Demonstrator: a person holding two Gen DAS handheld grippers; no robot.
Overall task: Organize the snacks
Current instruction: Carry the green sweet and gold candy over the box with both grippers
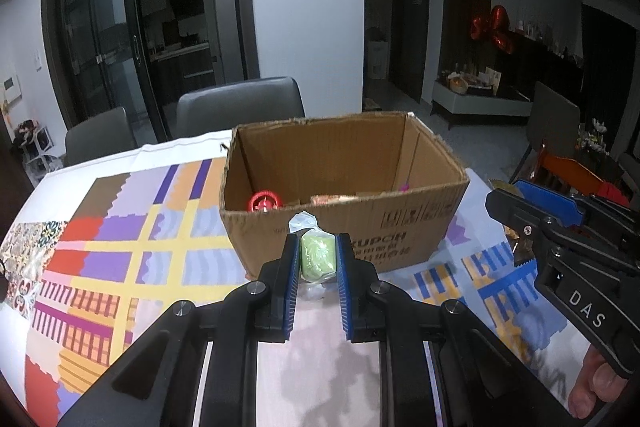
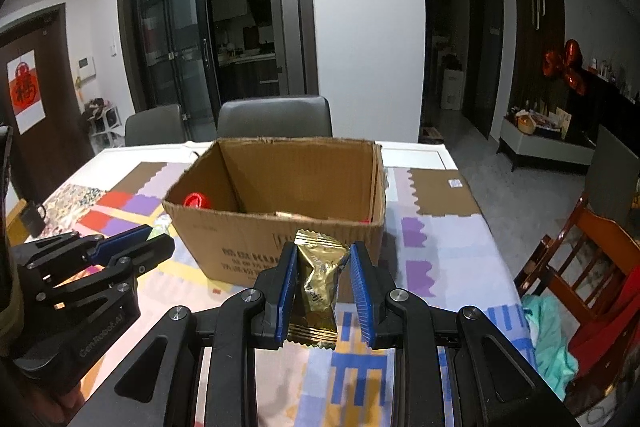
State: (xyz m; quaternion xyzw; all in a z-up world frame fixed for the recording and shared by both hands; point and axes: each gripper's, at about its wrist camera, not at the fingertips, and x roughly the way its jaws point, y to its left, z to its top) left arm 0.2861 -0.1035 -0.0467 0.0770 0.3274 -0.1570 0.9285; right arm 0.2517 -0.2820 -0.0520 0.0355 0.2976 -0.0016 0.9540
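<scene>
Between the blue pads of the left gripper [image 1: 318,259], a green snack in clear wrap [image 1: 317,255] is clamped, held above the table in front of the cardboard box [image 1: 344,227]. Beside it, the right gripper [image 2: 325,279] grips a gold snack packet [image 2: 318,285] just short of the same open box, where a red round item [image 2: 193,200] lies inside. Underneath spreads a colourful patterned tablecloth [image 1: 120,251], with grey chairs [image 2: 276,115] beyond.

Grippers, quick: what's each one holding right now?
Left gripper: shut on a green wrapped snack.
Right gripper: shut on a gold snack packet.
</scene>
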